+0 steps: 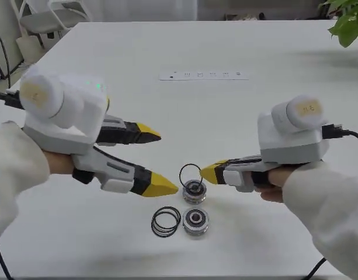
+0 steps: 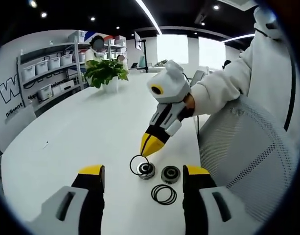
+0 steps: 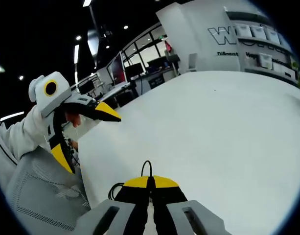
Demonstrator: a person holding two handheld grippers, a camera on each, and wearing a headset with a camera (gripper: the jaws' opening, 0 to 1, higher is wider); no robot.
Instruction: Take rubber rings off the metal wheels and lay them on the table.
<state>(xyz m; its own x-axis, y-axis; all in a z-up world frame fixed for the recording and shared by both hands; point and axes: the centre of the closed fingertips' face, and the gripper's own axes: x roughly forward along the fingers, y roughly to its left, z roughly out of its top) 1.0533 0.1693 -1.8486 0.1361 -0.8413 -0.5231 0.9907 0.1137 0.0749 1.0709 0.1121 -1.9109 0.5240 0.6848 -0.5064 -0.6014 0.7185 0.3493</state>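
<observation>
Stretching out under everything is the big white table (image 1: 254, 105); a green plant (image 1: 348, 23) peeks in at 1 o'clock, by the far corner; the left gripper (image 1: 161, 161) is at 9 o'clock in the head view, up off the table, and its two yellow-tipped jaws are spread wide apart with nothing between them; the right gripper (image 1: 205, 173) is at 3 o'clock, and its jaws are pressed tight together, pinching one thin black rubber ring (image 1: 189, 169) that stands up as a loop; in the right gripper view that rubber ring (image 3: 147, 169) pokes up from the closed yellow tips. Two small metal wheels sit between the grippers; the far wheel (image 1: 194, 189) is right under the held loop, and the bottom of the loop meets it; whether the loop is hooked round that wheel I cannot tell; the near wheel (image 1: 195, 222) is at 6 o'clock from the far one, close by. Some loose rings (image 1: 166, 221) lie flat on the table at 9 o'clock from the near wheel, just beside it.
</observation>
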